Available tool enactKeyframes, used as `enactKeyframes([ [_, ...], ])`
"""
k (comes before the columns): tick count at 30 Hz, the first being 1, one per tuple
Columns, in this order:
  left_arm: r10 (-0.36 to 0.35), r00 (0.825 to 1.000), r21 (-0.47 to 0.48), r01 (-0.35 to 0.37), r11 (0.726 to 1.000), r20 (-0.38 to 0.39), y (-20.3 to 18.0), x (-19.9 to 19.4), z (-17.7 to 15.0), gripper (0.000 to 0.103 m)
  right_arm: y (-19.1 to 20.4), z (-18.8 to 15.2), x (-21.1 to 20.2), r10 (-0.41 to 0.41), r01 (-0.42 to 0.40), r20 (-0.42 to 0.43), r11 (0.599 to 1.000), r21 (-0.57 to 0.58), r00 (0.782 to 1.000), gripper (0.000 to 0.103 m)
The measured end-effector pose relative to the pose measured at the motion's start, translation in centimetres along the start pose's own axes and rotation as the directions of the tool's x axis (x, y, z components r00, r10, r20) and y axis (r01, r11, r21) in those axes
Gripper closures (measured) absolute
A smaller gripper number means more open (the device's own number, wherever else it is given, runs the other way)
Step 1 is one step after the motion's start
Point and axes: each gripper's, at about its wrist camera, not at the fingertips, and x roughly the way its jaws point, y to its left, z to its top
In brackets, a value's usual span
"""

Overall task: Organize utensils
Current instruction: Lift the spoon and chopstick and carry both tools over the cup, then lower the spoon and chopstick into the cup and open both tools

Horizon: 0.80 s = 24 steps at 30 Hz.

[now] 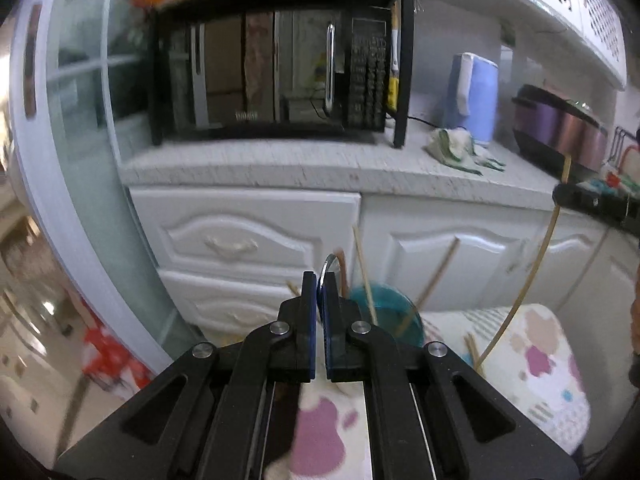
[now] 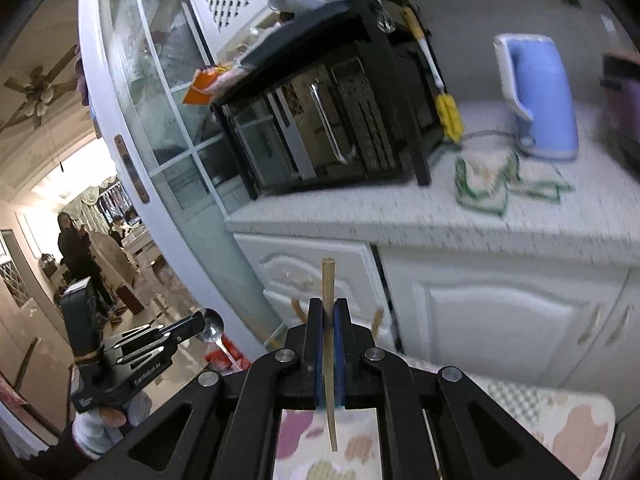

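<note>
My left gripper [image 1: 320, 280] is shut on a metal spoon [image 1: 329, 263], whose bowl sticks up between the blue pads; the spoon also shows in the right wrist view [image 2: 212, 326]. A teal cup [image 1: 390, 314] with several wooden chopsticks [image 1: 365, 276] stands just right of the left gripper on a patterned cloth [image 1: 540, 356]. My right gripper [image 2: 329, 304] is shut on a single wooden chopstick [image 2: 328, 280], held upright above the cloth. That chopstick [image 1: 532, 280] and the right gripper [image 1: 560, 194] show at the far right of the left view.
A white cabinet [image 1: 248, 240] with a speckled counter [image 1: 320, 164] faces me. On it stand a black microwave [image 1: 272, 76], a blue kettle [image 1: 474, 96], a crumpled rag [image 1: 456, 146] and a purple cooker [image 1: 560, 128]. A glass door [image 1: 80, 120] stands left.
</note>
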Motion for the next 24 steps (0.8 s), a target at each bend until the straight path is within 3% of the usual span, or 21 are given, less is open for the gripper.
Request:
enactKeyframes([
  [5, 0.079, 0.997, 0.086, -0.079, 0.993, 0.0, -1.6, 2.9, 0.2, 0.102, 1.2, 2.1, 3.5, -0.033, 0.034, 0.031, 0.998, -0.048, 0.999, 0.098],
  [10, 0.138, 0.99, 0.162, -0.132, 0.978, -0.02, -3.2, 5.7, -0.9, 0.102, 0.7, 1.9, 7.6, -0.068, 0.069, 0.019, 0.996, -0.056, 0.997, 0.098],
  [18, 0.153, 0.986, 0.201, -0.136, 0.97, -0.068, -4.8, 8.8, -3.2, 0.102, -1.5, -1.5, 12.3, -0.071, 0.07, -0.086, 0.997, -0.016, 0.994, 0.098],
  [24, 0.117, 0.984, 0.16, -0.095, 0.982, -0.133, -5.5, 10.6, -5.0, 0.101, -3.0, -4.0, 13.9, -0.073, 0.073, -0.17, 0.997, -0.005, 0.983, 0.098],
])
